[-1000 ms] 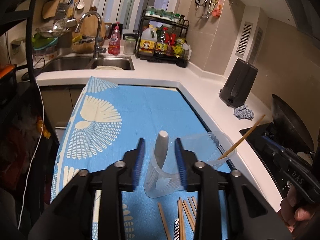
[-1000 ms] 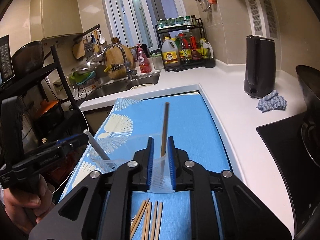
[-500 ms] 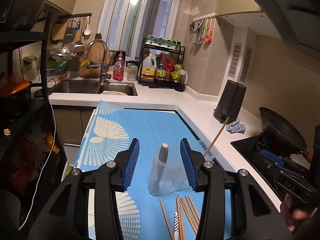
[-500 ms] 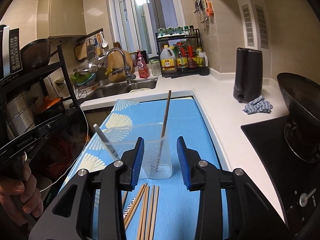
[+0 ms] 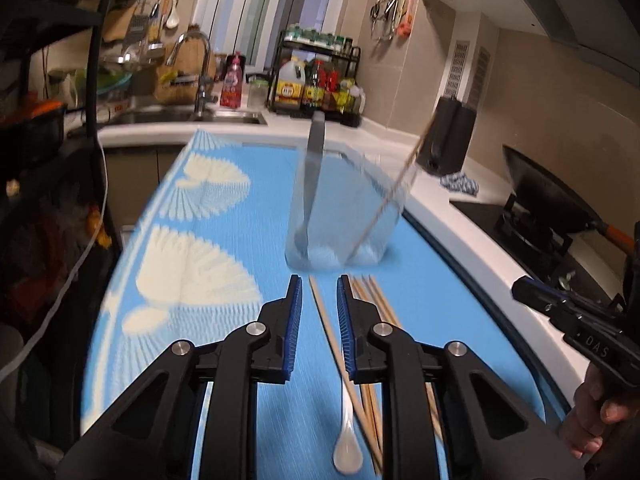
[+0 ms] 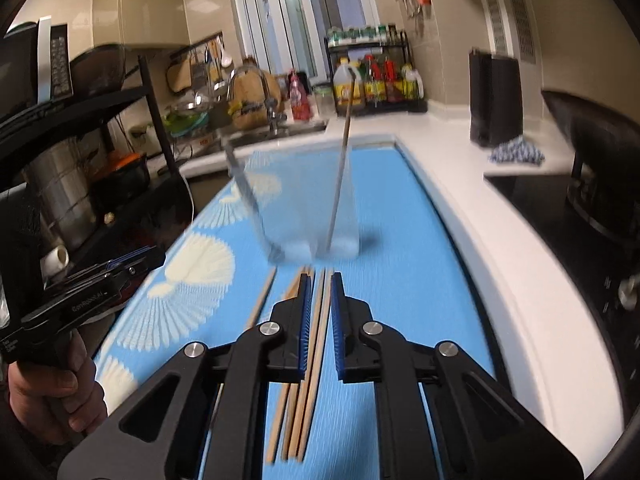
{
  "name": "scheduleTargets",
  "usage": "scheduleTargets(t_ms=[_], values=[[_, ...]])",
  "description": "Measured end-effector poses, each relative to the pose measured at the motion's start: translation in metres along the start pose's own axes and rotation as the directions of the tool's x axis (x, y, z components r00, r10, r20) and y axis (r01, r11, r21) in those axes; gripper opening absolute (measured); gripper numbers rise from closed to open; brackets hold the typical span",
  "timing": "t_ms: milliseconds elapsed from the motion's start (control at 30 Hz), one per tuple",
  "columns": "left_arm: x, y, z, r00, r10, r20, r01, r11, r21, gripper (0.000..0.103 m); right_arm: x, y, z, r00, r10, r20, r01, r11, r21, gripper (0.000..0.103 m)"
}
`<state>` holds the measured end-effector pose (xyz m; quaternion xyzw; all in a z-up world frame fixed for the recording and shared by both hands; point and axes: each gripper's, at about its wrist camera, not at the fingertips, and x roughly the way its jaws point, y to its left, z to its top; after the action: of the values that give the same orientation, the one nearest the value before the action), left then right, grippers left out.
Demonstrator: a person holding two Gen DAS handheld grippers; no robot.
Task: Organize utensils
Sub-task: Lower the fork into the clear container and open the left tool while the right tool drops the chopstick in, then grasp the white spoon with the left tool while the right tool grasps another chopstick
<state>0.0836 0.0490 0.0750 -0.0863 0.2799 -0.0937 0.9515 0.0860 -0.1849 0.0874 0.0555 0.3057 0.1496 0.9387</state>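
A clear plastic container (image 5: 340,208) (image 6: 304,200) stands on the blue patterned mat (image 5: 200,248), holding a grey-handled utensil (image 5: 314,160) and one chopstick (image 5: 396,184). In front of it lie several loose wooden chopsticks (image 5: 380,312) (image 6: 294,420) and a white spoon (image 5: 347,446). My left gripper (image 5: 318,284) hovers low over the mat, its jaws closing to a narrow gap astride one chopstick, pads not pressing it. My right gripper (image 6: 320,280) is closing too, its gap very narrow, with a chopstick between the pads. I see no firm pinch.
A white counter curves round the mat's right side, with a black appliance (image 5: 448,140), a cloth (image 5: 460,184) and a wok (image 5: 548,200) on the hob. The sink (image 5: 180,116) and bottle rack (image 5: 320,80) are behind. A black shelf stands left.
Both grippers let go of the container, drew back and sank toward the loose chopsticks. Their jaws opened wide, then narrowed. The container now stands free on the mat.
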Motion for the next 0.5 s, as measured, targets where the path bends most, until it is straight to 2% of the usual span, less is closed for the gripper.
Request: scheduleTargets(t_ms=[233,400,500], values=[[0.005,-0.007,-0.071,0.994,-0.008,-0.107,0.007,1.000,-0.015,0.018,0.031,0.007,-0.064,0.987,0.005,-0.161,-0.004,1.000,0.006,0.012],[0.009,-0.012,-0.091,0.989,-0.007,-0.148,0.001,0.999,-0.035,0.018,0.051,0.010,-0.083,0.973,-0.007,-0.230,0.005,1.000,-0.007,0.012],[0.012,-0.012,-0.097,0.987,-0.004,-0.158,-0.002,0.999,-0.038,0.019,0.050,0.014,-0.089,0.973,-0.022,-0.228,0.013,0.999,-0.038,0.012]])
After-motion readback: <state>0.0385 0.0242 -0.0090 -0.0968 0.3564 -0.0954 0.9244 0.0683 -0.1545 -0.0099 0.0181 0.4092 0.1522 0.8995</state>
